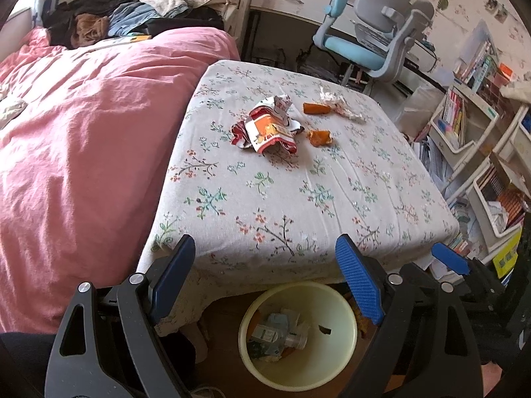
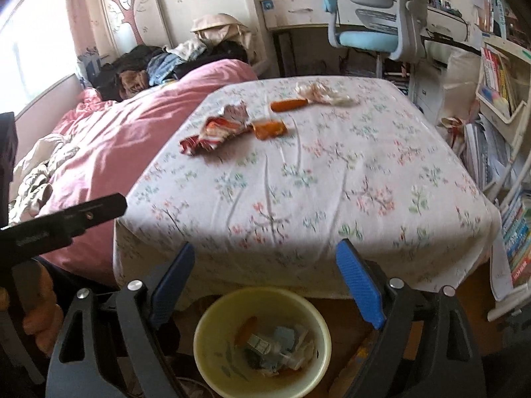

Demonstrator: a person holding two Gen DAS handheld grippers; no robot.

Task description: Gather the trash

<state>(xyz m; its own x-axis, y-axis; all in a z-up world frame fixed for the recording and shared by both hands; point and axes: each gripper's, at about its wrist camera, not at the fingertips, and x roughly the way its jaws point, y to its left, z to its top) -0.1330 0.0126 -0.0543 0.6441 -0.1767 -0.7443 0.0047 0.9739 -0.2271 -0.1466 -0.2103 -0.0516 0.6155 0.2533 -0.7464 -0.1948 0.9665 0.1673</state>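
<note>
The trash lies on the far half of the table (image 1: 265, 199), which is covered with a flowered cloth: a crumpled red and white snack wrapper (image 1: 267, 129) near the middle of that half, a small orange wrapper piece (image 1: 319, 137) just beside it on its right, and closer to the far edge an orange sausage-like stick (image 1: 316, 108) that touches a crumpled clear plastic wrapper (image 1: 340, 104). In the right wrist view the same things appear, the snack wrapper (image 2: 215, 131), the orange piece (image 2: 268, 129), the stick (image 2: 288, 104) and the clear plastic (image 2: 323, 95), all well apart from the near edge. Under the near edge of the table, on the floor, stands a pale yellow bin (image 1: 345, 318), also seen at (image 2: 318, 328); inside it lie some packaging and what looks like a clear bottle. The left gripper (image 1: 265, 282) hangs above the bin at the near edge, its blue-padded jaws are spread wide and hold nothing. The right gripper (image 2: 265, 285) is in a similar place, also spread wide and empty. A bed with a pink blanket (image 1: 83, 149) stands against the left edge of the table, and a grey and blue chair (image 1: 375, 39) stands beyond the far edge.
</note>
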